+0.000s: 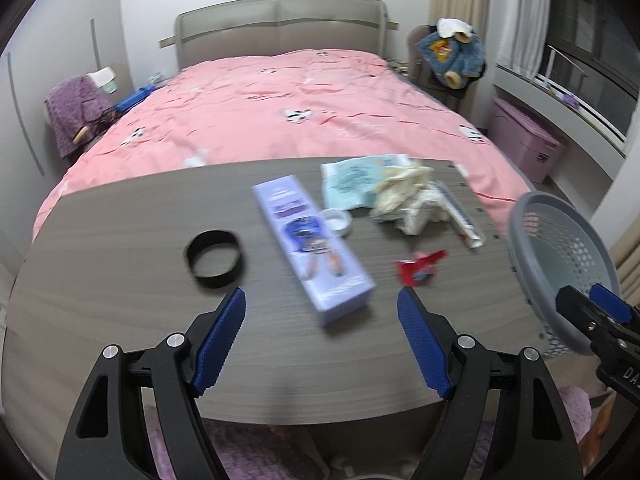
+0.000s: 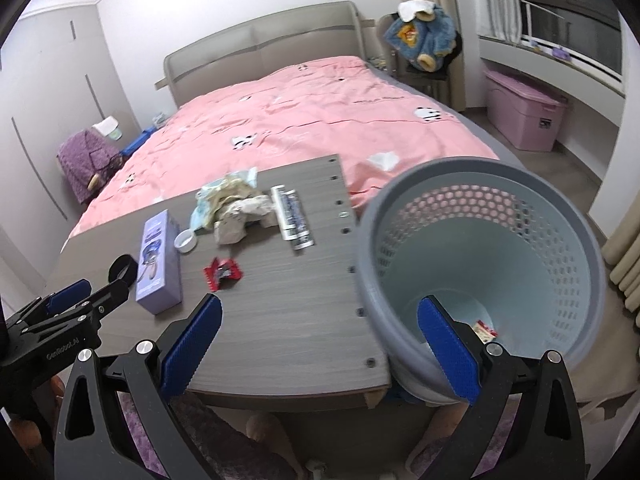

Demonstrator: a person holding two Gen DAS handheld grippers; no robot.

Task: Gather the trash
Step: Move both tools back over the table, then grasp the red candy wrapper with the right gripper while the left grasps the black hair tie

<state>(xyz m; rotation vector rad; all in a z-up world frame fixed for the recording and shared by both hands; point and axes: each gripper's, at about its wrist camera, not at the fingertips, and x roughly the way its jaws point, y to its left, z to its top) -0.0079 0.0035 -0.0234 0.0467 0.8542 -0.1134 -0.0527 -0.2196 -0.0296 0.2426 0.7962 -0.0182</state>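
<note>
A grey wooden table (image 1: pixel 120 280) (image 2: pixel 288 320) holds a purple box (image 1: pixel 312 244) (image 2: pixel 158 258), a red wrapper (image 1: pixel 418 268) (image 2: pixel 222 274), crumpled tissue (image 1: pixel 404 196) (image 2: pixel 240 210), a light blue packet (image 1: pixel 352 182), a flattened tube (image 1: pixel 460 216) (image 2: pixel 292 218), a white cap (image 1: pixel 336 220) (image 2: pixel 186 242) and a black ring (image 1: pixel 214 258) (image 2: pixel 122 268). A grey mesh bin (image 1: pixel 560 264) (image 2: pixel 492 264) stands tilted at the table's right edge, with a small wrapper (image 2: pixel 486 330) inside. My left gripper (image 1: pixel 322 336) is open above the near table edge. My right gripper (image 2: pixel 320 344) is open, its right finger over the bin's rim.
A bed with a pink cover (image 1: pixel 280 112) (image 2: pixel 300 108) lies behind the table. A pink storage box (image 1: pixel 524 140) (image 2: pixel 524 112) stands by the window. A chair with a blue jacket (image 1: pixel 452 56) (image 2: pixel 424 40) is at the back right. A purple rug (image 2: pixel 224 440) lies below.
</note>
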